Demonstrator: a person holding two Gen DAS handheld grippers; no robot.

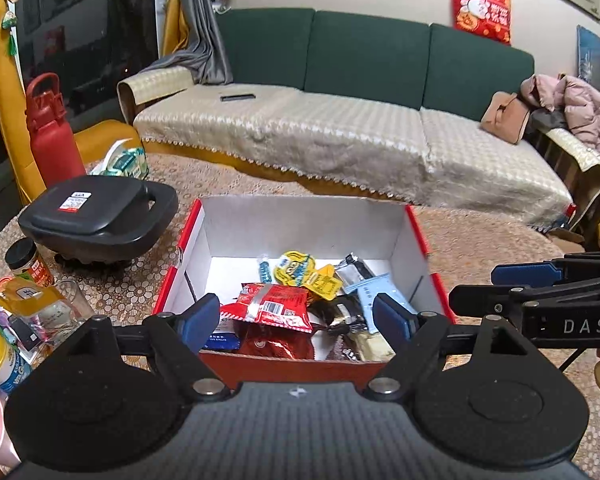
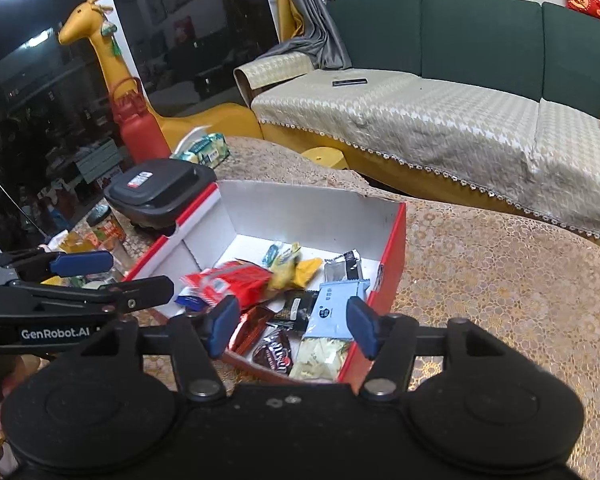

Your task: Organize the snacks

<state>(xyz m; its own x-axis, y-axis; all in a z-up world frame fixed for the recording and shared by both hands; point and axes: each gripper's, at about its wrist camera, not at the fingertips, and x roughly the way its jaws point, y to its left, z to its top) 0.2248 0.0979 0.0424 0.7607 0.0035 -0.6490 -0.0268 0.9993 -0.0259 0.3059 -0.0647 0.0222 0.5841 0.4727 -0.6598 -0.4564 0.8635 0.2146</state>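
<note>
Left wrist: left claw (image 1: 296,320) open, empty.

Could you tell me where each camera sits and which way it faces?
Left wrist: on the left gripper, angled down at the snack box; its fingers stand open, right gripper at the right edge.
Right wrist: on the right gripper, facing the same box; fingers open.
Shared: box, sofa, red bottle.

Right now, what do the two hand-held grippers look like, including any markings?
Both are matte black, with two round discs at the base, hinged link arms with silver pivot bolts, and blue pads on the fingertips. The left hand-held gripper reads "GenRobot.AI" in white on its side; the right hand-held gripper shows the white letters "DAS". No cables are visible.
</note>
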